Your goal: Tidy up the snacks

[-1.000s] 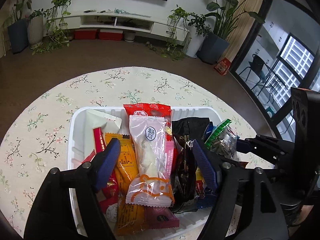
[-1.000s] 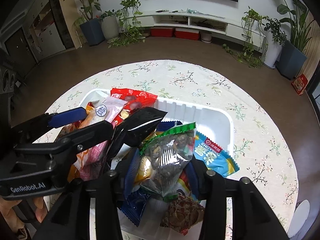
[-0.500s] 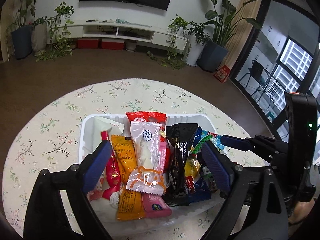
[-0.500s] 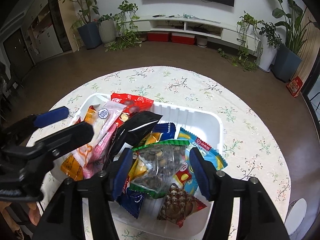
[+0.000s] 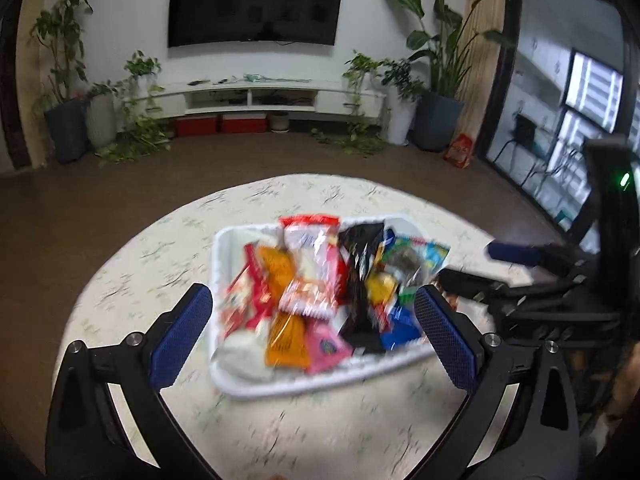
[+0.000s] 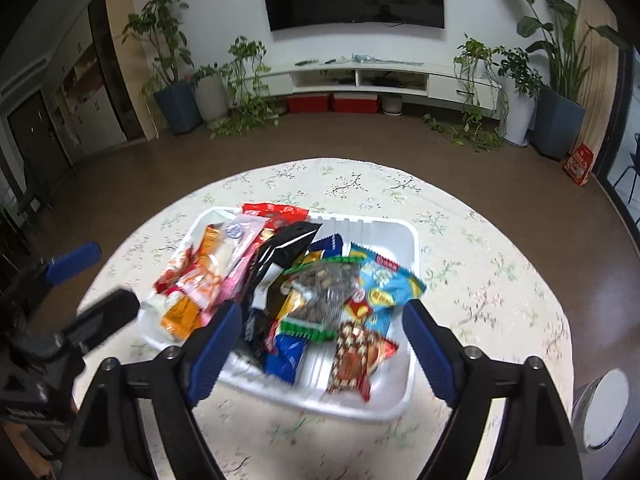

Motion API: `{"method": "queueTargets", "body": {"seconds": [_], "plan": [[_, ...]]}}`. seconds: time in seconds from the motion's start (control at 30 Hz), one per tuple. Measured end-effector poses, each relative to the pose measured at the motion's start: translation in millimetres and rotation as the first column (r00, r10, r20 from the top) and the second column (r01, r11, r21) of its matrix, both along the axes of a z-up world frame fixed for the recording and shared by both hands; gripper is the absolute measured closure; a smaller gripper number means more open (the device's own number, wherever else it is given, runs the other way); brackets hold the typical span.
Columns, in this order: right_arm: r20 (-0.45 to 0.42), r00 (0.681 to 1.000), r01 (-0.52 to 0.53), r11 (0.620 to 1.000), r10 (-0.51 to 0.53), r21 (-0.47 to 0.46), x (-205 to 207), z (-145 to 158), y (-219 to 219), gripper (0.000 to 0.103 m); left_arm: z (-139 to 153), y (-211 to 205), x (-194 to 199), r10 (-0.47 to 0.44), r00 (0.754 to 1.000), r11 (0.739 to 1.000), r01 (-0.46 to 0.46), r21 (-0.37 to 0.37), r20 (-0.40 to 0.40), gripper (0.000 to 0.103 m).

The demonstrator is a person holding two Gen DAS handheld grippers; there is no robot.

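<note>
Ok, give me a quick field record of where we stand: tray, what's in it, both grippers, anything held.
surface: round table with a floral cloth
tray: white tray on the table
contents: loose pile of snack packets, among them a black packet, an orange packet and a light blue packet
left gripper: jaws have just been opening, wide apart, nothing between the pads
right gripper: jaws have just been opening, clear of the packets
held: nothing
image: left wrist view blurred
</note>
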State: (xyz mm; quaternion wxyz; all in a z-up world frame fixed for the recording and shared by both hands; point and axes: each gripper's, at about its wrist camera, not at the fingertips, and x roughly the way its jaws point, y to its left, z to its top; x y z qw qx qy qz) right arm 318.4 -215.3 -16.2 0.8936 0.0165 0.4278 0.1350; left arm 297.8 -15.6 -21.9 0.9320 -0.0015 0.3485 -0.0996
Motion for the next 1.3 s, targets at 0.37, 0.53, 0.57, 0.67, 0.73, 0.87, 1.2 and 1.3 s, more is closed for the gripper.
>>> {"method": "queueTargets", "body": {"seconds": [0.37,0.53,0.57,0.67,0.73,0.87,1.2,1.3], "plan": [[0.103,0.994,0.014,0.999,-0.019,0.042,-88,38,-5,0.013,29,3,-101,0.16,0.978,0.981,-0.173,0.091,0.132,0.0],[0.136,0.989,0.046,0.998,-0.052,0.049,-122,53,-14,0.013,46,12,-127,0.152,0.983,0.988,-0.153,-0.002,0.098,0.0],[0.138,0.989,0.048,0.998,-0.055,0.049,-127,55,-16,0.013,49,14,-130,0.158,0.983,0.987,-0.158,-0.006,0.091,0.0],[0.148,0.986,0.065,0.997,-0.072,0.051,-143,62,-22,0.013,56,17,-140,0.153,0.986,0.988,-0.152,-0.022,0.071,0.0],[0.151,0.985,0.071,0.995,-0.08,0.063,-154,64,-26,0.012,60,19,-146,0.145,0.988,0.989,-0.144,-0.025,0.046,0.0],[0.168,0.982,0.078,0.995,-0.087,0.058,-169,68,-27,0.011,68,11,-159,0.142,0.989,0.989,-0.144,0.032,0.047,0.0],[0.171,0.982,0.066,0.995,-0.079,0.081,-188,71,-24,0.011,72,8,-185,0.213,0.977,0.973,-0.215,0.081,0.031,0.0],[0.184,0.98,0.067,0.996,-0.077,0.06,-194,75,-20,0.011,73,8,-188,0.216,0.976,0.974,-0.217,0.069,0.024,0.0]]}}
